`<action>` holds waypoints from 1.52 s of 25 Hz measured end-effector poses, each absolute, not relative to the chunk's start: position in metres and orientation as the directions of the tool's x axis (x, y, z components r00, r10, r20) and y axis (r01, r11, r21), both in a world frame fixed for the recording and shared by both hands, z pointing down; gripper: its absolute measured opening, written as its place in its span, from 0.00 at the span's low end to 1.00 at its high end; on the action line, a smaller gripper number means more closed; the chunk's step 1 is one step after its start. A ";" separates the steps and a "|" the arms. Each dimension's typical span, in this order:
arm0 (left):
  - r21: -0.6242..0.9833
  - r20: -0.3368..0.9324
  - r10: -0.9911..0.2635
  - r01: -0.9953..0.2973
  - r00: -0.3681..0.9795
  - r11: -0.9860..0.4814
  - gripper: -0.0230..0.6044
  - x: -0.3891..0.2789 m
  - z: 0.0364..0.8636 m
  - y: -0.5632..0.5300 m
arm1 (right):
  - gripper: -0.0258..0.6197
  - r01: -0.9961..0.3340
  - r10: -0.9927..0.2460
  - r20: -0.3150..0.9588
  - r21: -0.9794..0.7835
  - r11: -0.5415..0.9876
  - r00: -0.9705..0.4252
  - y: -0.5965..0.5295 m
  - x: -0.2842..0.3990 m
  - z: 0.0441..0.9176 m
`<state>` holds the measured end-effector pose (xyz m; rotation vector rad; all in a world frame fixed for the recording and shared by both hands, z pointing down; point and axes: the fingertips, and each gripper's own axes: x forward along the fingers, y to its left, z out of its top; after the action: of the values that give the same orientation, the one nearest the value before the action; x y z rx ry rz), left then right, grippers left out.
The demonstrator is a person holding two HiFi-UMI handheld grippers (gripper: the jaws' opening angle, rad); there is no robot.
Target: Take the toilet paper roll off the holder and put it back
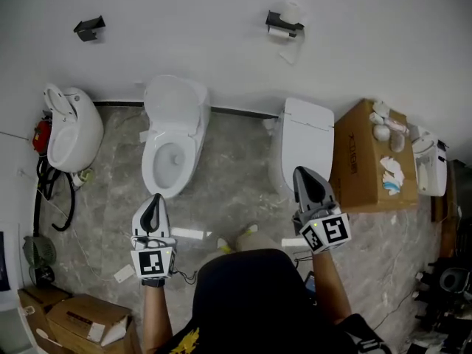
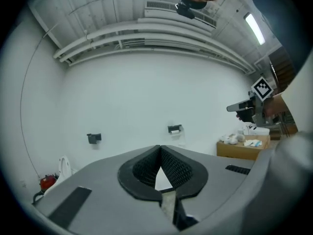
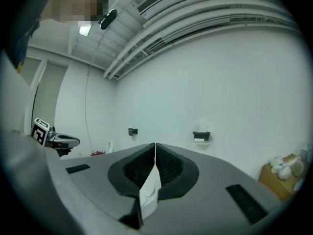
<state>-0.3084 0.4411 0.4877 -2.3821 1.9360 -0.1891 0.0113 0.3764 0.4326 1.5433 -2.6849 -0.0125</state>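
Note:
A white toilet paper roll (image 1: pixel 280 32) hangs on a black wall holder (image 1: pixel 284 22) on the far wall, with a loose sheet trailing below it. The same holder (image 2: pixel 174 129) shows small in the left gripper view, and the roll (image 3: pixel 199 138) in the right gripper view. A second black holder (image 1: pixel 89 27) on the left stands bare. My left gripper (image 1: pixel 153 207) is held low at the front left, jaws together and empty. My right gripper (image 1: pixel 307 182) is at the front right, shut with nothing in it. Both are far from the wall.
On the floor between me and the wall stand a white toilet (image 1: pixel 172 134) with its seat open, a closed toilet (image 1: pixel 307 137), a third bowl (image 1: pixel 71 127) at the left, and a cardboard box (image 1: pixel 361 157) with small items on top. More boxes (image 1: pixel 75 320) lie front left.

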 end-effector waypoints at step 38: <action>-0.164 0.074 -0.946 -0.932 0.316 -0.324 0.06 -0.093 0.453 0.168 | 0.91 -0.887 -0.887 0.018 -0.012 0.462 -0.462 0.113 0.209 0.429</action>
<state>-0.0933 0.1680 0.4527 -2.4733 1.7695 -0.2382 0.2094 0.1126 0.4293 1.6241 -2.6780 0.0307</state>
